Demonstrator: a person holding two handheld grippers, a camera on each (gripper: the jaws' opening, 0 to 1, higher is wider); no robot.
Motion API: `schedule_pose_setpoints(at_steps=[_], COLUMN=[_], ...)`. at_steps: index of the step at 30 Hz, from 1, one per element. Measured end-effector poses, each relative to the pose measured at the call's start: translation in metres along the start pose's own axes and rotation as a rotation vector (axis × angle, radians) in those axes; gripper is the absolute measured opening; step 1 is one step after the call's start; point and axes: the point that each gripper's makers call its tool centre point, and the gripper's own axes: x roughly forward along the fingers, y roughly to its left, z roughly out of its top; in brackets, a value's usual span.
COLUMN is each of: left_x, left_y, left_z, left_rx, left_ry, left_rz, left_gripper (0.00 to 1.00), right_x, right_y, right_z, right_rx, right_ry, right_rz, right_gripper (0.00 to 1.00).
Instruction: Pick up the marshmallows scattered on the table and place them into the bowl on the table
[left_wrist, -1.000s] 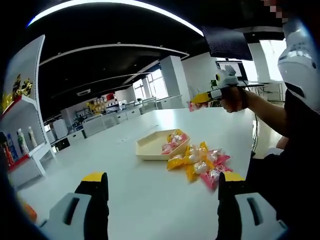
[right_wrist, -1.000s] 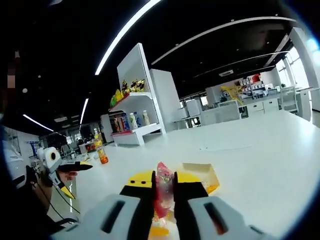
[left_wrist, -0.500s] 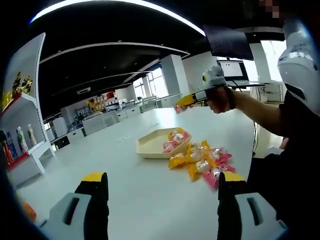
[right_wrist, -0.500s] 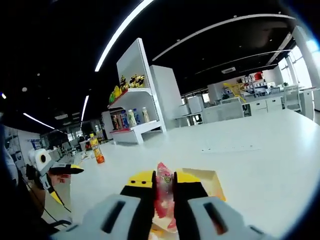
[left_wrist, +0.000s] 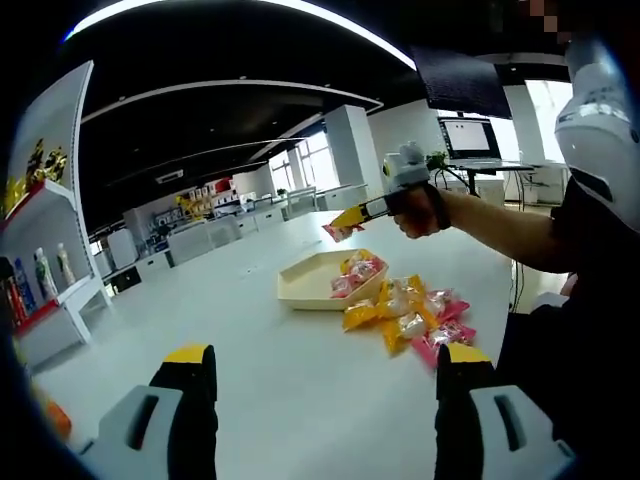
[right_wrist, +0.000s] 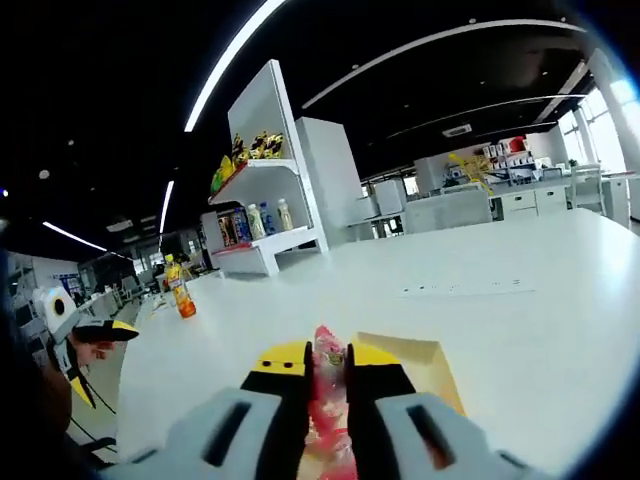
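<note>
One pink-wrapped marshmallow (right_wrist: 328, 400) sits clamped in the right tongs (right_wrist: 327, 372) above the shallow cream hexagonal bowl (left_wrist: 310, 290) on the white desk (left_wrist: 300, 400), left tongs (left_wrist: 325, 365) apart and idle; releasing early could drop it short.

A: What colour is the desk (left_wrist: 300, 380)?
B: Plain white. The bowl (left_wrist: 312, 288) on it is pale cream, with pink and yellow packets inside.
A: And the marshmallows (left_wrist: 410, 322) at its four o'clock?
B: Wrappers in yellow, orange and pink, with white showing through.
A: The left gripper (left_wrist: 325, 400)?
B: Grey body, black jaws, yellow tips.
A: The right gripper (right_wrist: 320, 385)?
B: The same grey, black and yellow; the marshmallow packet (right_wrist: 326, 400) between its jaws is pink and red.
A: Anything at ten o'clock there?
B: An orange bottle (right_wrist: 181, 298) with a yellow cap.
</note>
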Motion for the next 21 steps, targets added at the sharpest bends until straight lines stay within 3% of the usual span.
schedule_pose_setpoints(at_steps=[12, 21], left_x=[0.004, 0.005], left_y=[0.005, 0.007], left_z=[-0.007, -0.012], left_rx=[-0.018, -0.024], left_ry=[0.011, 0.019], left_rz=[-0.004, -0.001], left_gripper=[0.9, 0.9], right_x=[0.022, 0.028], right_y=[-0.004, -0.01], right_z=[-0.023, -0.042], right_rx=[-0.006, -0.058], right_ry=[0.049, 0.096], right_rz=[0.0, -0.022], right_gripper=[0.11, 0.11])
